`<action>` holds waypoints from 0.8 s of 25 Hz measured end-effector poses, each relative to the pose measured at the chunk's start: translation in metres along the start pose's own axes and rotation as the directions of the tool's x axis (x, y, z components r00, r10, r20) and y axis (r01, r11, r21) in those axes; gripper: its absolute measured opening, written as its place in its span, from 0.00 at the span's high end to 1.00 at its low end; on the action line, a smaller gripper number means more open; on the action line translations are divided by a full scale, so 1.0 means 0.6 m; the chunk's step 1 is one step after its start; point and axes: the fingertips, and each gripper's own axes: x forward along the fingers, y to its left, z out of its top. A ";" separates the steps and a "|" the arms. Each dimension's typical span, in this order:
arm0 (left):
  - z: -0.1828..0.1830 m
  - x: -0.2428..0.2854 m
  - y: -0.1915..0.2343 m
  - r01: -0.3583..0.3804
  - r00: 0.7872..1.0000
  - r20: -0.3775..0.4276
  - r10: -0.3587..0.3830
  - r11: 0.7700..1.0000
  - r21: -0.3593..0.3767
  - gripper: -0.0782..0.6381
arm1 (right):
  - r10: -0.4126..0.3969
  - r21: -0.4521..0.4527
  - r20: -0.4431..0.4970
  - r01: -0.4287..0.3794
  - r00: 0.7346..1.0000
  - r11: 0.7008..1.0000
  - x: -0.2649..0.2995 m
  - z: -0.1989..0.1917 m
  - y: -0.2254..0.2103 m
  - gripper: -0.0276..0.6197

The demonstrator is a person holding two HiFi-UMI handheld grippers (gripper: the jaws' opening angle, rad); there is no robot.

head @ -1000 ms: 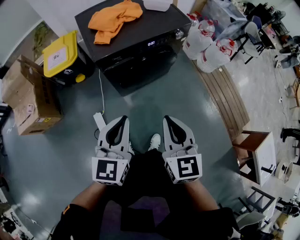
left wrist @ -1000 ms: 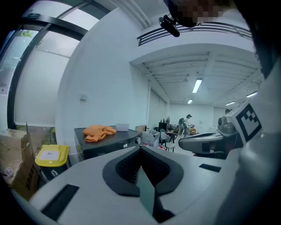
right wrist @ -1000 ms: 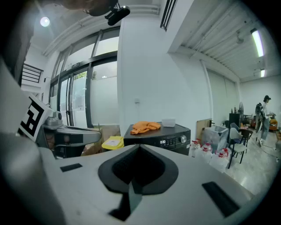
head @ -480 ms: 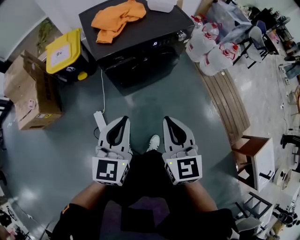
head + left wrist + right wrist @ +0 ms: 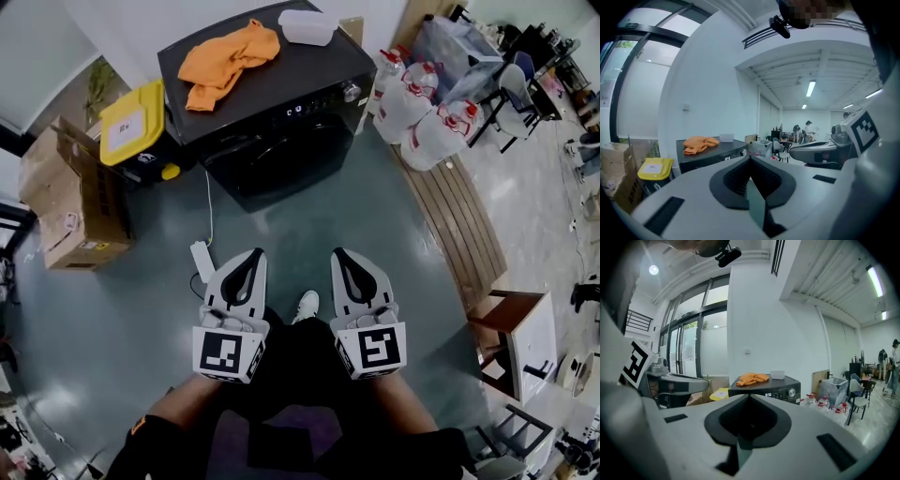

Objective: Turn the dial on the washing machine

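Two jaw pairs pressed together, nothing held: left hand-held gripper (image 5: 253, 253), right hand-held gripper (image 5: 339, 253). Dial (image 5: 352, 91) sited at right end of washing machine (image 5: 281, 70) panel, well apart. Approach judged in hand; next, jaws to be opened, dial reached.

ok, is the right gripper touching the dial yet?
No, the right gripper hangs shut over the floor, well short of the dial.
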 end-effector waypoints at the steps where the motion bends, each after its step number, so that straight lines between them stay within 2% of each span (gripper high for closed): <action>1: 0.001 0.003 -0.009 -0.001 1.000 0.000 0.001 1.000 0.002 0.87 | -0.001 -0.004 0.002 0.001 1.000 1.000 -0.003 0.000 -0.011 0.93; 8: 0.014 0.054 -0.032 -0.006 1.000 0.003 0.006 1.000 0.017 0.87 | -0.027 0.005 -0.008 0.027 1.000 1.000 -0.007 0.001 -0.082 0.93; 11: 0.014 0.090 -0.051 0.029 1.000 -0.011 -0.028 0.999 0.029 0.87 | -0.042 -0.004 -0.013 0.042 0.999 0.999 0.005 0.002 -0.112 0.87; 16: 0.020 0.167 -0.057 0.072 0.997 -0.032 -0.072 0.997 0.019 0.87 | -0.046 -0.015 -0.030 0.045 0.999 0.999 0.056 0.009 -0.151 0.86; 20: 0.026 0.256 -0.059 0.105 0.994 -0.032 -0.104 0.994 0.041 0.87 | -0.045 -0.033 -0.045 0.043 0.998 0.999 0.105 0.011 -0.203 0.87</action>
